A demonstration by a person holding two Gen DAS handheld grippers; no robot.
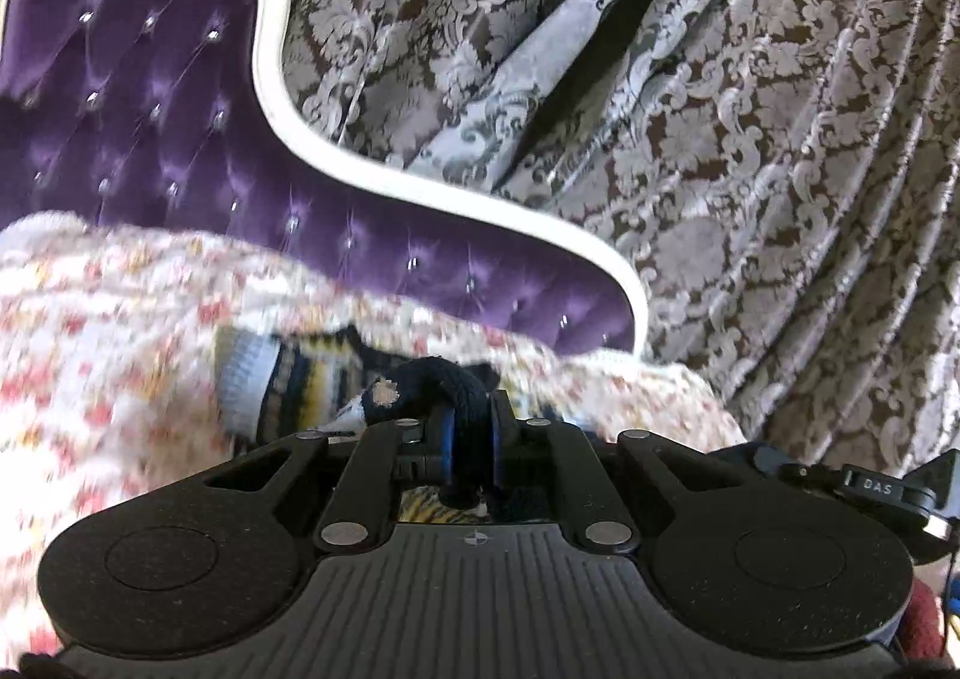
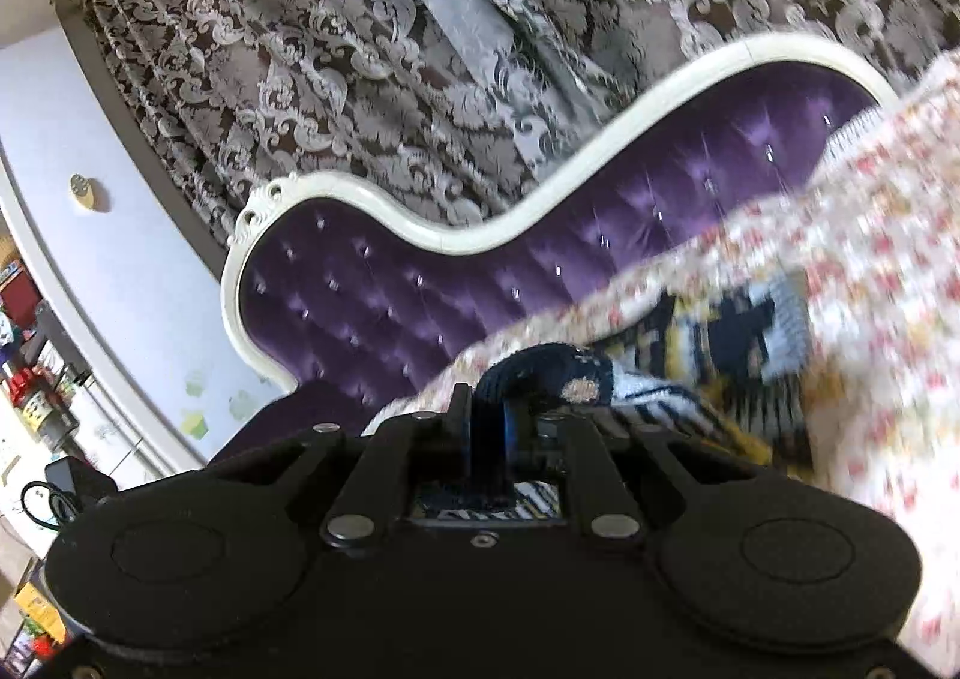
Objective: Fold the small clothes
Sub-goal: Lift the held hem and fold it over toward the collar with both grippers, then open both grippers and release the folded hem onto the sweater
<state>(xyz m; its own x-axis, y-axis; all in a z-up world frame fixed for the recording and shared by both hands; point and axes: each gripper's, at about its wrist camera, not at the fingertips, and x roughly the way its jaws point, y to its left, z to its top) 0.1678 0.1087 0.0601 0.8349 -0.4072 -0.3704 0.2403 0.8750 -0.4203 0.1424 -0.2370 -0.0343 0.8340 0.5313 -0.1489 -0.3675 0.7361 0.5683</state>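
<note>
Fingers of our left gripper (image 1: 467, 430) and right gripper (image 2: 489, 433) are each clamped narrow on a dark navy edge of the striped knit garment (image 1: 300, 379), which lies at 12 o'clock on the floral blanket (image 1: 108, 331). Risk: uneven pulling could slip the thick knit out, since only the edge is pinched.

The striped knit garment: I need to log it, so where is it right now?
The striped knit garment lies on the floral blanket before the purple headboard, its navy edge pinched by the left gripper and the right gripper.
</note>
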